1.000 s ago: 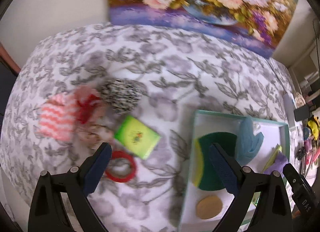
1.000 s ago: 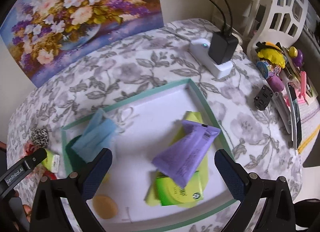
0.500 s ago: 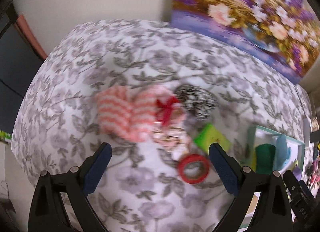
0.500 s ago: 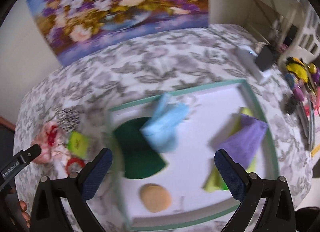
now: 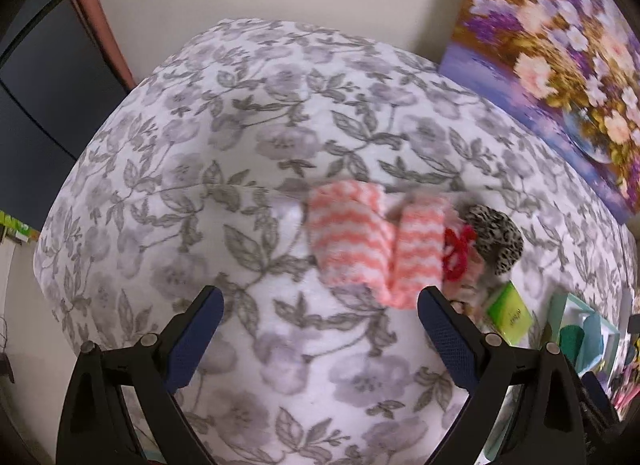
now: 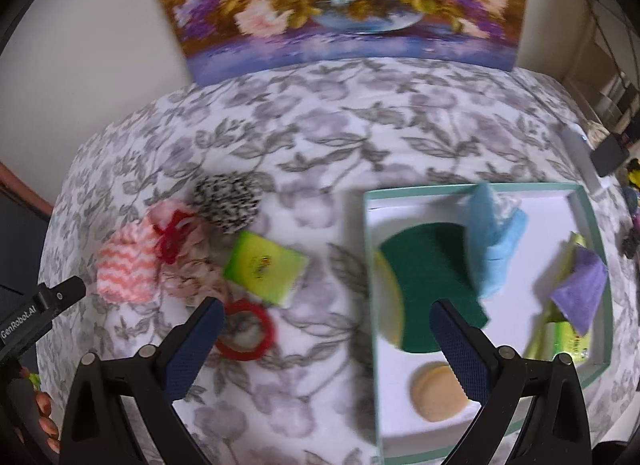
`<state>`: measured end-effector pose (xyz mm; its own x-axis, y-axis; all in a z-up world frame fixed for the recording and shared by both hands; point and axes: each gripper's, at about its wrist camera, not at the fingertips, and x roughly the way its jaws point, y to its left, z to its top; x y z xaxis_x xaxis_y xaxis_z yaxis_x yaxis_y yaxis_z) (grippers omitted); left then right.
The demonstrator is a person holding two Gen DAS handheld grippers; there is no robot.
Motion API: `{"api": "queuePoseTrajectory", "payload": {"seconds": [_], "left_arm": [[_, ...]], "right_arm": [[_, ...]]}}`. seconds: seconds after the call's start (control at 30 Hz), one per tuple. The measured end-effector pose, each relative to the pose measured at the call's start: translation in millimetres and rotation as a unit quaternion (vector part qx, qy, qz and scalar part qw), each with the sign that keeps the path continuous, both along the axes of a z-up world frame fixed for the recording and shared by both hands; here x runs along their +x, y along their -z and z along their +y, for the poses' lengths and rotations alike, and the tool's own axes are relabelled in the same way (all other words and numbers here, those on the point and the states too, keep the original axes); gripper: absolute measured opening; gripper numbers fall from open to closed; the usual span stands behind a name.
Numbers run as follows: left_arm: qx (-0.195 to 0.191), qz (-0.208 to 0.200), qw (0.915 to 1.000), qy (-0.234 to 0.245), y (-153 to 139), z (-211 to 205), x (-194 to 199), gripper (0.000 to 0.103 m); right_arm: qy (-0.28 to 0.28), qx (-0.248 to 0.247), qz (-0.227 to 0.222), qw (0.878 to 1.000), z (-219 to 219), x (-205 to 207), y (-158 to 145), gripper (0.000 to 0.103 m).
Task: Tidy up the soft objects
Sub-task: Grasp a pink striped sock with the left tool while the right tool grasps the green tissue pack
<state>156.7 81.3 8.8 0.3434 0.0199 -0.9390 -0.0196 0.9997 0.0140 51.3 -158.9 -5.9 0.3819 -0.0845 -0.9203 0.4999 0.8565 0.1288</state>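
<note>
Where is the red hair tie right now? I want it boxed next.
In the right wrist view the red hair tie lies on the floral cloth, left of the teal-rimmed box, just below the green packet.

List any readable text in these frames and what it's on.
"GenRobot.AI": white lettering on the left gripper's black body, seen from the right wrist camera.
Green packet on the table: printed logo, too blurred to read.
Green packet in the tray: print too small and blurred to read.

A floral painting (image 6: 340,5) is propped against the wall, beyond the gripper. A charger (image 6: 608,155) is seen far right.
</note>
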Motion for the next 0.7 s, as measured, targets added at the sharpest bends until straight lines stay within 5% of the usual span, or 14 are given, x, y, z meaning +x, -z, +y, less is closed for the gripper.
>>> {"api": "queuePoseTrajectory", "payload": {"seconds": [0.7], "left_arm": [[-0.055,0.035,0.9977,-0.017,29,17,32,0.098]], "right_arm": [[-0.027,0.010,-0.005,1.000,25,36,27,0.103]]}}
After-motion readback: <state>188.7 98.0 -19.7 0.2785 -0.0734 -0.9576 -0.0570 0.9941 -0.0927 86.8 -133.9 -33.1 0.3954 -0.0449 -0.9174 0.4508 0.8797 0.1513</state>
